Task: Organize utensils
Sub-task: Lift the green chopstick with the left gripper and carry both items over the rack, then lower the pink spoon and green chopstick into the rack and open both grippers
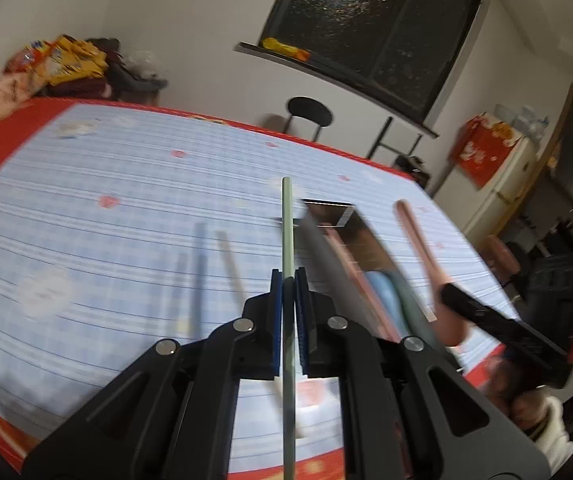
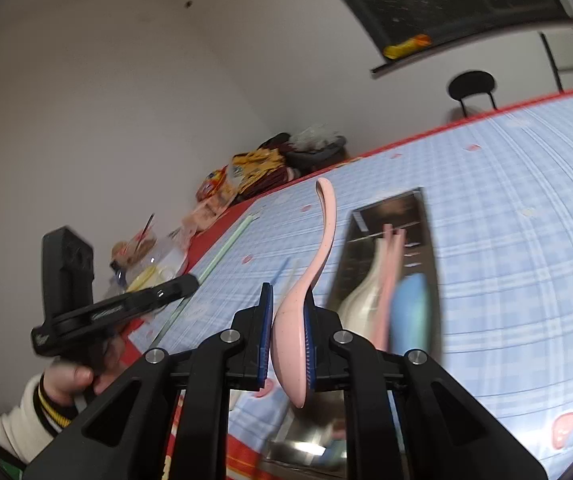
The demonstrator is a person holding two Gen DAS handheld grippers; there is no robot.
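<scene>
A big table (image 1: 86, 184) fills both views, draped in a blue-and-white checked tablecloth (image 1: 134, 168) with a red border and small pink motifs. Out on that cloth sits a shiny metal tray (image 2: 426, 216), a long rectangular one, and there's cutlery in it: pink handles (image 2: 392, 256), something white (image 2: 360, 300) and something light blue (image 2: 410, 312), all smeared by blur, so what kind of pieces they are is hard to call.

On to the grippers! The left gripper (image 1: 288, 280) is clamped tight on a pale green chopstick (image 1: 287, 220), the stick running straight up between the blue pads and poking well past the tips, over the cloth and just left of the tray. The right gripper (image 2: 288, 300) is clenched on a pink spoon (image 2: 314, 268), squeezing the bowl edge-on between its pads, the handle sweeping up and curling over at the end, held in the air just left of the tray.

From the right wrist view, the person's hand (image 2: 72, 380) in a white sleeve grips the left tool's handle.

Loose on the cloth in the left wrist view: a dark blue chopstick (image 1: 199, 264) and a pale cream one (image 1: 232, 264) near it, both blurred. Far corner, a heap of yellow snack packets (image 1: 68, 60). Beyond the table, a black stool (image 1: 310, 114) under a dark window (image 1: 370, 32).
</scene>
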